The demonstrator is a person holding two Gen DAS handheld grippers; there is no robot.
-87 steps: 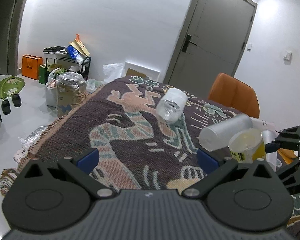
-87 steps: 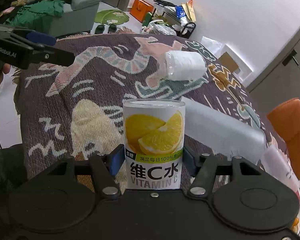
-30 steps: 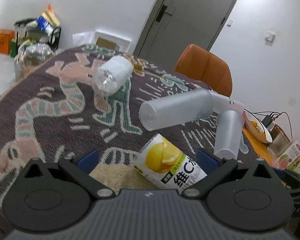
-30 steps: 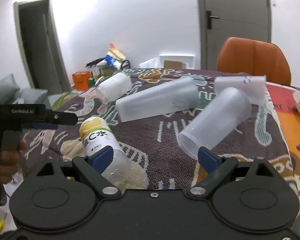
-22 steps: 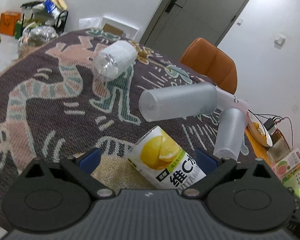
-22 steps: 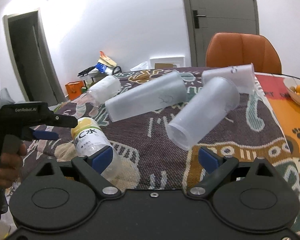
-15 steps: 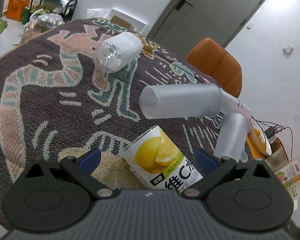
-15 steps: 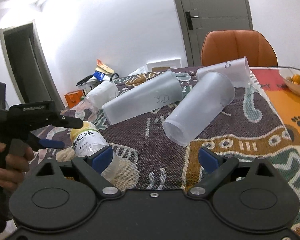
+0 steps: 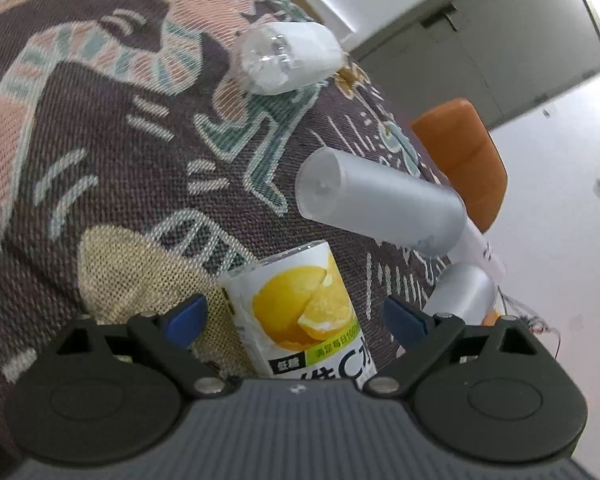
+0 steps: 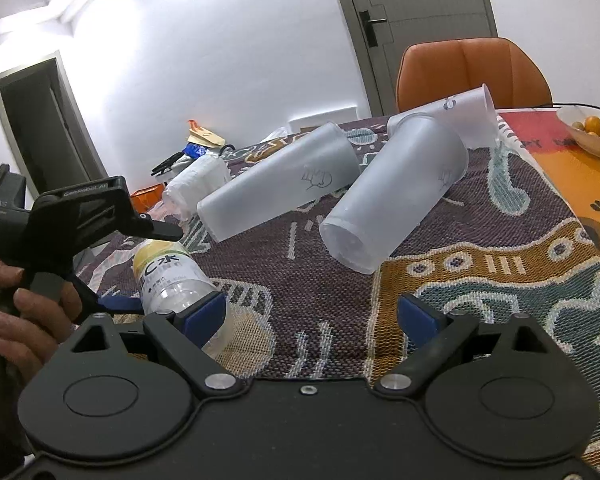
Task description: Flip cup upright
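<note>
Three frosted plastic cups lie on their sides on the patterned cloth: a long one (image 10: pixel 276 192) (image 9: pixel 380 208), a nearer one (image 10: pixel 396 192) (image 9: pixel 460 296) with its base toward my right gripper, and a third (image 10: pixel 460 116) behind. A lemon Vitamin C bottle (image 9: pixel 300 312) (image 10: pixel 172 276) lies on its side between the open fingers of my left gripper (image 9: pixel 296 316), which is around it without squeezing. My right gripper (image 10: pixel 312 316) is open and empty, short of the nearer cup.
A clear white-labelled bottle (image 9: pixel 288 56) lies farther back on the cloth. An orange chair (image 10: pixel 472 72) stands behind the table. A bowl of small oranges (image 10: pixel 592 132) sits at the right. The person's hand holds the left gripper (image 10: pixel 80 216).
My left gripper has moved forward and tilted down so the lemon bottle now sits between its fingers. My right gripper has dropped lower and closer to the cups, staying open.
</note>
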